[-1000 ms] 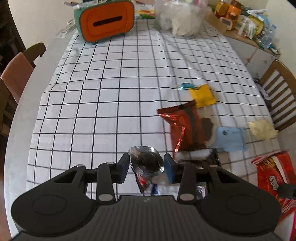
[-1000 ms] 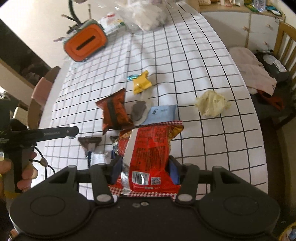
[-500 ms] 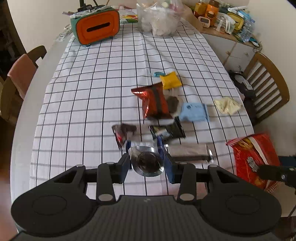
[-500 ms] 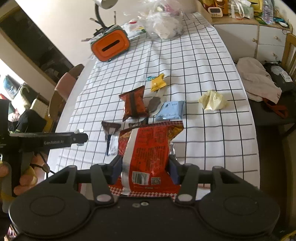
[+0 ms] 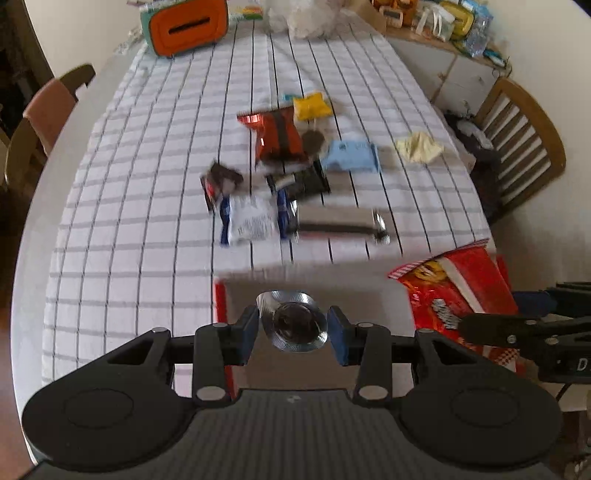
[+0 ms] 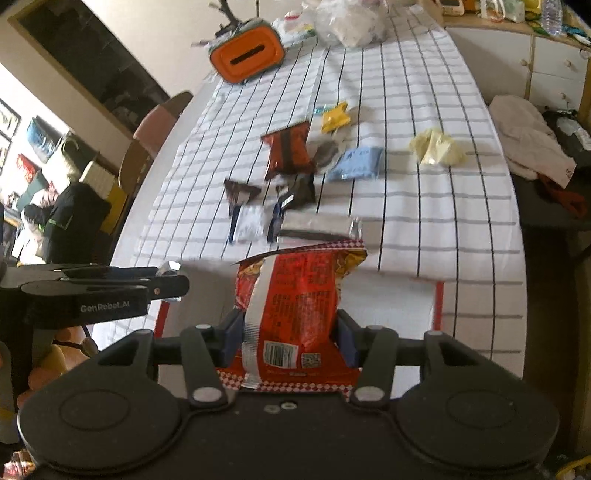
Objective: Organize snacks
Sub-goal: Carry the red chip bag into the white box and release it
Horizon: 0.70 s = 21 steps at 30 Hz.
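The left hand-held gripper is pinching a round foil-wrapped snack; the right hand-held gripper is clamping a red chip bag.

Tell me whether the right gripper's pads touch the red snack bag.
Touching: the right wrist view shows the right gripper pads pressed against both sides of the red snack bag.

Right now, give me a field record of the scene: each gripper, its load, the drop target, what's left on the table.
left gripper: shut on a small round silver foil snack
right gripper: shut on a big red chip bag
target: red-edged white box at the near table edge, below both grippers
left on tablecloth: orange-red pouch, yellow packet, blue pack, black packet, white-and-blue packet, long grey bar, crumpled pale wrapper
far end: orange tissue box
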Tool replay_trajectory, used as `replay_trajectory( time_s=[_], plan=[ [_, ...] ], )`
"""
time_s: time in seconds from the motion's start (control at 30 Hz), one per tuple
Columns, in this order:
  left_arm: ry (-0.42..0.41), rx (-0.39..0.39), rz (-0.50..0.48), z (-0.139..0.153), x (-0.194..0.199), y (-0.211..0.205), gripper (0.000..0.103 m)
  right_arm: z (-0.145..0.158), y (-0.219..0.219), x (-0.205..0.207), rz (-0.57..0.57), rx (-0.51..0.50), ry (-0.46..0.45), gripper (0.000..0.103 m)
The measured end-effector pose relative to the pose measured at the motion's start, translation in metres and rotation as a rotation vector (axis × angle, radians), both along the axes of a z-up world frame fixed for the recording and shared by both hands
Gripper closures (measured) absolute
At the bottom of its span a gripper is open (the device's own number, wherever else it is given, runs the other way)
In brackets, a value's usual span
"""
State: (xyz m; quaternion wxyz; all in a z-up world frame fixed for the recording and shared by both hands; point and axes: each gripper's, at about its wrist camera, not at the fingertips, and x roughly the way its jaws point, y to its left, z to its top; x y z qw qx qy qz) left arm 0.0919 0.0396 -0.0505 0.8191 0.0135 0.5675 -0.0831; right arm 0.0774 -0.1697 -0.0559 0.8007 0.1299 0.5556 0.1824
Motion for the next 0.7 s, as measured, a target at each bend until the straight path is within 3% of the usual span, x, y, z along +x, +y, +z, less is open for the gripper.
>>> replay_trajectory(
  time_s=[0.4, 0.7],
  plan=[
    [0.044, 0.075, -0.062, -0.044, -0.027, -0.025, 0.063, -0.049, 0.016, -0.017, 0.095, -0.122, 0.056, 0.051],
    [0.188, 0.151, -0.086, -0.081, -0.038, -0.036, 0.063, -0.074, 0.028, -0.029, 0.167, -0.210, 0.083, 0.051]
  ],
)
